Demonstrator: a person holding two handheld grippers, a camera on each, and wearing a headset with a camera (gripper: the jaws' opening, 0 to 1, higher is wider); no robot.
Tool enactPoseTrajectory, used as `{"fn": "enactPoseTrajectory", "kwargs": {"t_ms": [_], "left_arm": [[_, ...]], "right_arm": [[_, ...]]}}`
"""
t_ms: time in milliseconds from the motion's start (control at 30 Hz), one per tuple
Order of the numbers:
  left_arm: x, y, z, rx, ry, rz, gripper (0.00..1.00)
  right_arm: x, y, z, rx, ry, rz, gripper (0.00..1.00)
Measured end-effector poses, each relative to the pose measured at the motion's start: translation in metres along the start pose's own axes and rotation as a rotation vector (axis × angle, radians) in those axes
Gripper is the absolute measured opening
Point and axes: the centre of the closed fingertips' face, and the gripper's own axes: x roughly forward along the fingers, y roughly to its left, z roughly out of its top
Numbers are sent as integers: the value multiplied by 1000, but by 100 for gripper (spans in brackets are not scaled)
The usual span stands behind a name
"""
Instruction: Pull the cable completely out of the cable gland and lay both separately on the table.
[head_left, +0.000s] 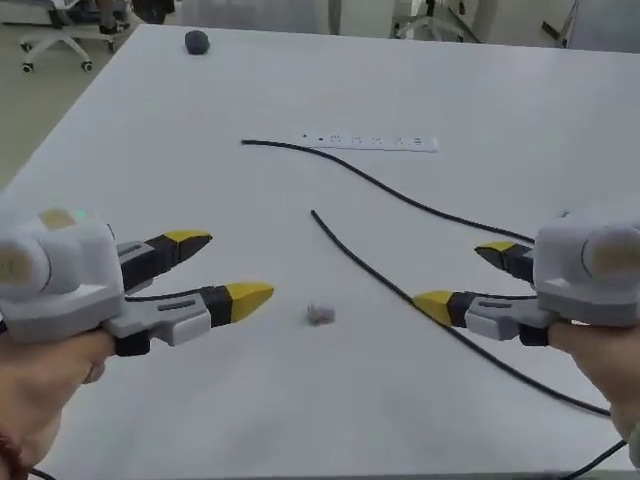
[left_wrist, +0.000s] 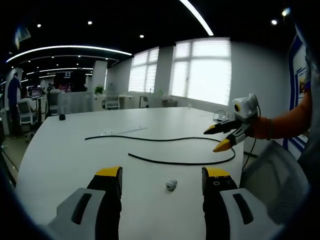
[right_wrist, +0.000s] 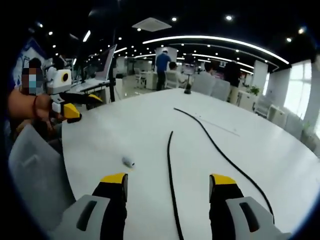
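Head view: left gripper (head_left: 235, 265) and right gripper (head_left: 449, 274) hover over the table (head_left: 300, 90), jaws apart and empty. The gland (head_left: 320, 314) lies at 6 o'clock from the cable (head_left: 380, 272) end, not touching it. Left gripper view: the gland (left_wrist: 171, 185) is between our jaws, cable at 12 o'clock. Right gripper view: gland (right_wrist: 129, 162) at 10 o'clock; we judge separation done, so lift clear without brushing either piece.

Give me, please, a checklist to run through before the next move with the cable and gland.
1. Left tool open, empty: ok.
2. Right tool open, empty: ok.
3. Cable gland lying alone on the table, no cable through it: ok.
4. Nearer cable flat on the table, apart from the gland: ok.
5. Whether it or the farther cable belongs to the gland: cannot tell.
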Motion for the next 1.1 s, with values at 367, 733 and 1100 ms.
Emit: {"fn": "enactPoseTrajectory", "kwargs": {"t_ms": [367, 733, 1100], "left_arm": [[-24, -13, 2, -26, -17, 74, 77], [-38, -21, 8, -54, -17, 157, 85], [-39, -33, 12, -48, -8, 180, 88]], "right_arm": [[-34, 10, -5, 36, -9, -32, 74], [-53, 15, -13, 56, -24, -63, 77], [-64, 10, -13, 54, -38, -70, 76]]}}
